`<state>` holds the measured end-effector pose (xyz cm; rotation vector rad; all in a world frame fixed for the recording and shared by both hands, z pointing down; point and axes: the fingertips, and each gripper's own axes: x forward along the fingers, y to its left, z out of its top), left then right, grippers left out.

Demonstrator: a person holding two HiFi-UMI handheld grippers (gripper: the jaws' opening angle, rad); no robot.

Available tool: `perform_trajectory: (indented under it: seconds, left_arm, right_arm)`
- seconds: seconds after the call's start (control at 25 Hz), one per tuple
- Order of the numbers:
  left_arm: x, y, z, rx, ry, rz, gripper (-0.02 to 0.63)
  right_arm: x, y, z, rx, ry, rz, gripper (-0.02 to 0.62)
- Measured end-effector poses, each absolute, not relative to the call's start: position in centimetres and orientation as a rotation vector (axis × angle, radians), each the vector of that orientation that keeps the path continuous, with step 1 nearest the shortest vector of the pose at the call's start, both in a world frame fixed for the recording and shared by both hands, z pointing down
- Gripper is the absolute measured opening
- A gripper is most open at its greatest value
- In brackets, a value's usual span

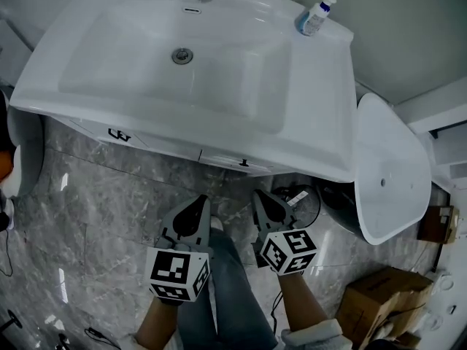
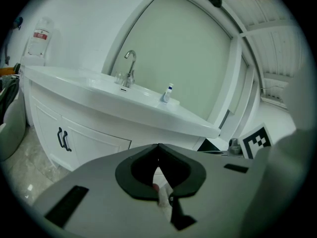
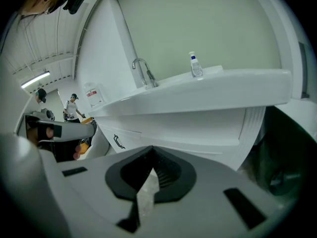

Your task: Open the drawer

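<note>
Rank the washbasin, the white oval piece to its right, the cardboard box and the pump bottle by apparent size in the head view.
1. washbasin, by far the largest
2. white oval piece
3. cardboard box, clearly smaller, though clutter at the picture's corner hides its full extent
4. pump bottle, the smallest

1. The left gripper [image 1: 201, 201] and right gripper [image 1: 258, 194] hang side by side above the grey marble floor [image 1: 95, 195], with their tips toward the vanity.
2. Just ahead of the right gripper's tip is the drawer [image 1: 219, 157] with its small dark handle [image 1: 244, 163].
3. Beyond both grippers lies the white sink [image 1: 314, 86], with a bottle [image 1: 315, 17] at its far right corner.
4. A cardboard box [image 1: 383, 297] sits to the right of the right gripper.
</note>
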<state>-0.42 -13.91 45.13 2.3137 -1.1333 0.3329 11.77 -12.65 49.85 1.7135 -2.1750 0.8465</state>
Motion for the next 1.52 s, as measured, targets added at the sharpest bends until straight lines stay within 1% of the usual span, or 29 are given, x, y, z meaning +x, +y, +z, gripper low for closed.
perform_trajectory:
  seconds: [0.64,1.08,1.12,1.24,1.4,1.52]
  left_arm:
    - [-0.1,-14.0,51.0,2.304,-1.141,0.352,0.015]
    - [0.9,-15.0,53.2,2.331,-1.094,0.392,0.015]
    - [0.9,-15.1,53.4,2.333,-1.091,0.395,0.015]
    - [1.0,-15.2,53.8,2.346,-1.080,0.417,0.015]
    - [0.8,-15.3,53.9,2.348,-1.083,0.428,0.015]
    - [0.5,-15.4,54.1,2.340,-1.090,0.423,0.015]
  right_arm:
    - [12.9,-15.7,59.0,1.645,-2.113,0.801,0.009]
    - [13.2,-17.0,62.2,1.630,-2.059,0.786,0.014]
    - [13.3,-17.2,62.5,1.634,-2.046,0.778,0.025]
    - [13.8,-17.8,63.4,1.649,-2.002,0.780,0.101]
    - [14.3,-18.6,64.2,1.674,-1.953,0.778,0.140]
    - [14.4,-19.0,64.9,1.683,-1.914,0.786,0.155]
